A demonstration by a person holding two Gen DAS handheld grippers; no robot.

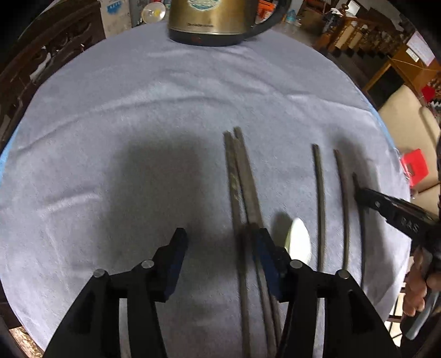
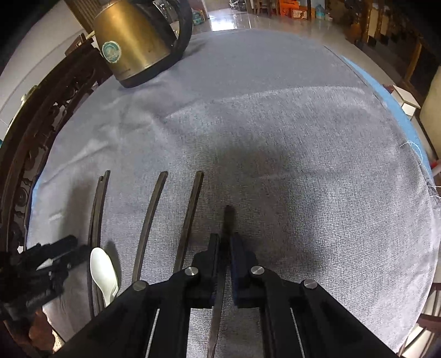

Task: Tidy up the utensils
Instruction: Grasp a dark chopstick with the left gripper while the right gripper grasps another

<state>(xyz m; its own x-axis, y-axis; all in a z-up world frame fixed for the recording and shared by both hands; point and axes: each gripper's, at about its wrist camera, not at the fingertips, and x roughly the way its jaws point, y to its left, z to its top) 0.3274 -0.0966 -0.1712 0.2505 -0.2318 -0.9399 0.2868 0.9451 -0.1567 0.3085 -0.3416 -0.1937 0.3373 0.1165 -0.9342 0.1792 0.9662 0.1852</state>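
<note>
Black fingers of the left gripper (image 1: pixel 217 245) sat spread apart over the grey cloth (image 1: pixel 165 110), clamping nothing. A bunch of dark chopsticks (image 1: pixel 242 179) lay on the cloth right by its right-hand finger, running away from it, and I honestly couldn't tell if that finger was touching them. Just past that finger, on the outer side, was a white spoon (image 1: pixel 299 239) lying flat.

Further out to the right of that gripper, two single chopsticks (image 1: pixel 321 206) lay side by side with a gap between them, well apart from the bunch.

Over on the other side, the right gripper (image 2: pixel 225 247) was clenched tight on one more chopstick (image 2: pixel 228 217), which poked out ahead of its tips and ran back between the fingers. The two loose sticks were just to its left, then the spoon and the bunch beyond those.

Way out ahead of both tools a brass-coloured kettle (image 1: pixel 209 19) stood upright on the cloth near the far edge.
</note>
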